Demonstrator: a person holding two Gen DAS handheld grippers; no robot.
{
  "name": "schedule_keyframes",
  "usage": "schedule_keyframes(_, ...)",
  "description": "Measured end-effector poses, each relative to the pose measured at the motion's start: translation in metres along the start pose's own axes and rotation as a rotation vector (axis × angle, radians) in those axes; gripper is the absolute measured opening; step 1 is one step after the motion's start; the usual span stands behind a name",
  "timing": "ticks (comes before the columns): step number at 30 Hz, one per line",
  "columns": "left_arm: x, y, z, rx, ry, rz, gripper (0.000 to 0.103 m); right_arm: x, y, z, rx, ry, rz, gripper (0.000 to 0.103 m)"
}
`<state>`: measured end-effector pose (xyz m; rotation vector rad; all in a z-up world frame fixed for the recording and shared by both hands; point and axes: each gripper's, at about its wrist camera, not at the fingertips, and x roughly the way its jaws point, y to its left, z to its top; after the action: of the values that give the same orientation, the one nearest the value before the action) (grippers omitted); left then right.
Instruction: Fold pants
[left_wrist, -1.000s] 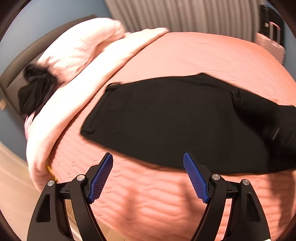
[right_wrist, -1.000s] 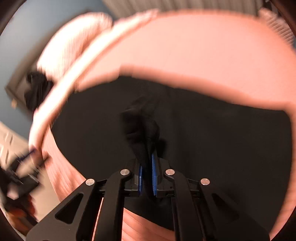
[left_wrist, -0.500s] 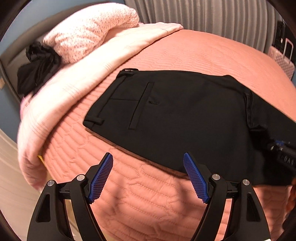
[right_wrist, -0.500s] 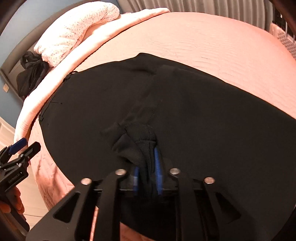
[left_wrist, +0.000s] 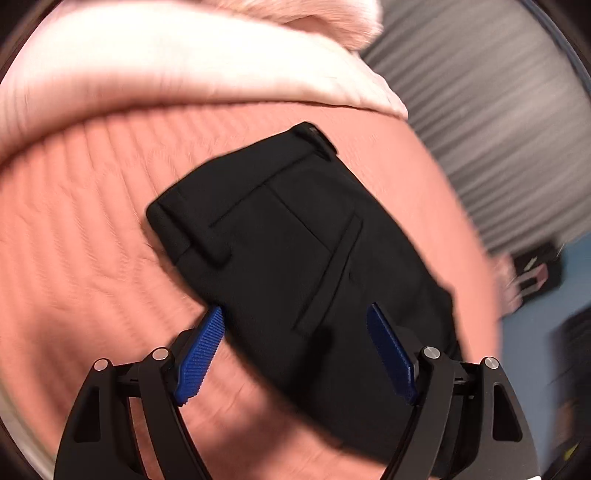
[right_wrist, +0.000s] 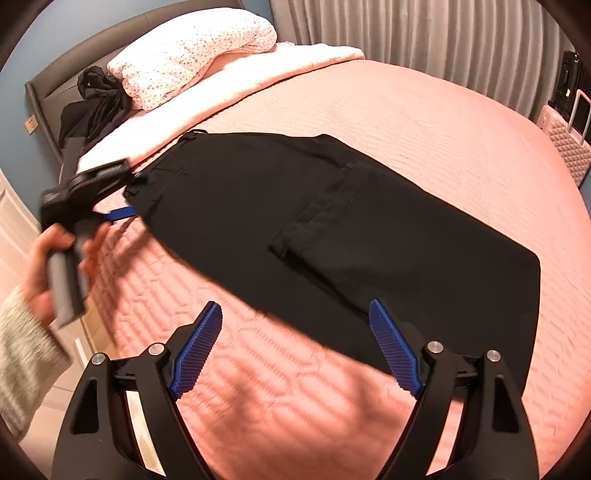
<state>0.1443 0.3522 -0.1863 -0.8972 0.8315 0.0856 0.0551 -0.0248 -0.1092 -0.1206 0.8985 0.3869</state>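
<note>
Black pants (right_wrist: 332, 229) lie flat on the pink bedspread (right_wrist: 424, 122), with the leg ends folded back over the middle. Their hem edge (right_wrist: 314, 210) runs across the cloth. My right gripper (right_wrist: 295, 328) is open and empty above the near edge of the pants. My left gripper (left_wrist: 295, 332) is open and empty, close over the waistband end (left_wrist: 258, 221), where a back pocket and a belt loop show. The left gripper also shows in the right wrist view (right_wrist: 92, 192), held in a hand at the waistband corner.
A folded pale pink blanket (right_wrist: 221, 96) and a dotted pillow (right_wrist: 192, 48) lie at the bed's head, with dark clothes (right_wrist: 92, 107) beside them. Grey curtains (right_wrist: 443, 37) hang behind. A pink suitcase (right_wrist: 565, 140) stands at the far right. Floor (right_wrist: 66, 369) lies left of the bed.
My right gripper has opened, let go of the pants cloth and drawn back. My left gripper has moved in close over the waistband end and turned.
</note>
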Motion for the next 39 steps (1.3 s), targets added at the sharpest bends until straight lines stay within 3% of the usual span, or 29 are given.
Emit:
schedule_keyframes(2, 0.008, 0.013, 0.006, -0.102, -0.010, -0.085, 0.083, -0.006, 0.004, 0.000, -0.004, 0.005, -0.002, 0.081)
schedule_keyframes(3, 0.009, 0.014, 0.009, -0.127, -0.022, -0.121, 0.091, -0.008, 0.006, 0.000, -0.005, 0.004, -0.006, 0.081)
schedule_keyframes(4, 0.012, 0.011, 0.010, -0.134, -0.027, -0.135, 0.092, -0.010, 0.007, 0.000, -0.002, 0.004, -0.004, 0.081)
schedule_keyframes(6, 0.020, 0.001, 0.012, -0.117, -0.035, -0.106, 0.097, -0.014, 0.008, 0.000, 0.011, 0.008, 0.007, 0.081)
schedule_keyframes(9, 0.026, -0.014, 0.015, -0.087, -0.077, -0.078, 0.096, -0.021, 0.009, 0.001, 0.022, 0.003, 0.001, 0.081)
schedule_keyframes(10, 0.027, -0.019, 0.013, -0.075, -0.094, -0.060, 0.092, -0.022, 0.009, 0.001, 0.024, 0.000, 0.001, 0.081)
schedule_keyframes(11, 0.027, -0.020, 0.014, -0.058, -0.102, -0.047, 0.070, -0.026, 0.007, 0.001, 0.028, -0.007, -0.004, 0.081)
schedule_keyframes(12, 0.028, -0.024, 0.013, -0.032, -0.112, -0.011, 0.040, -0.029, 0.005, 0.002, 0.033, -0.015, -0.011, 0.081)
schedule_keyframes(13, 0.030, -0.027, 0.013, -0.017, -0.118, 0.014, 0.028, -0.032, 0.002, 0.002, 0.040, -0.023, -0.013, 0.081)
schedule_keyframes(15, 0.028, -0.031, 0.014, -0.009, -0.133, 0.024, 0.015, -0.043, -0.008, 0.001, 0.063, -0.048, -0.033, 0.081)
schedule_keyframes(16, 0.023, -0.040, 0.013, 0.023, -0.151, 0.035, 0.014, -0.049, -0.013, 0.000, 0.073, -0.063, -0.042, 0.081)
schedule_keyframes(19, -0.001, -0.098, 0.004, 0.258, -0.240, 0.092, 0.012, -0.067, -0.036, -0.005, 0.117, -0.097, -0.074, 0.081)
schedule_keyframes(23, -0.034, -0.229, -0.054, 0.642, -0.282, -0.033, 0.009, -0.093, -0.072, -0.017, 0.178, -0.138, -0.139, 0.081)
schedule_keyframes(25, -0.036, -0.285, -0.103, 0.816, -0.247, -0.100, 0.009, -0.109, -0.097, -0.027, 0.230, -0.163, -0.179, 0.081)
schedule_keyframes(28, -0.018, -0.331, -0.183, 0.963, -0.127, -0.173, 0.009, -0.129, -0.130, -0.044, 0.304, -0.186, -0.222, 0.082)
schedule_keyframes(30, 0.011, -0.343, -0.233, 1.029, -0.009, -0.163, 0.011, -0.139, -0.153, -0.063, 0.359, -0.187, -0.244, 0.086)
schedule_keyframes(33, 0.089, -0.332, -0.318, 1.102, 0.278, -0.042, 0.013, -0.143, -0.181, -0.092, 0.423, -0.161, -0.258, 0.086)
schedule_keyframes(34, 0.096, -0.326, -0.336, 1.103, 0.281, -0.026, 0.014, -0.144, -0.188, -0.099, 0.437, -0.152, -0.265, 0.086)
schedule_keyframes(36, 0.073, -0.334, -0.352, 1.161, 0.145, -0.017, 0.014, -0.148, -0.200, -0.112, 0.451, -0.136, -0.274, 0.086)
schedule_keyframes(39, 0.055, -0.341, -0.349, 1.146, 0.150, -0.030, 0.015, -0.146, -0.218, -0.122, 0.478, -0.133, -0.267, 0.086)
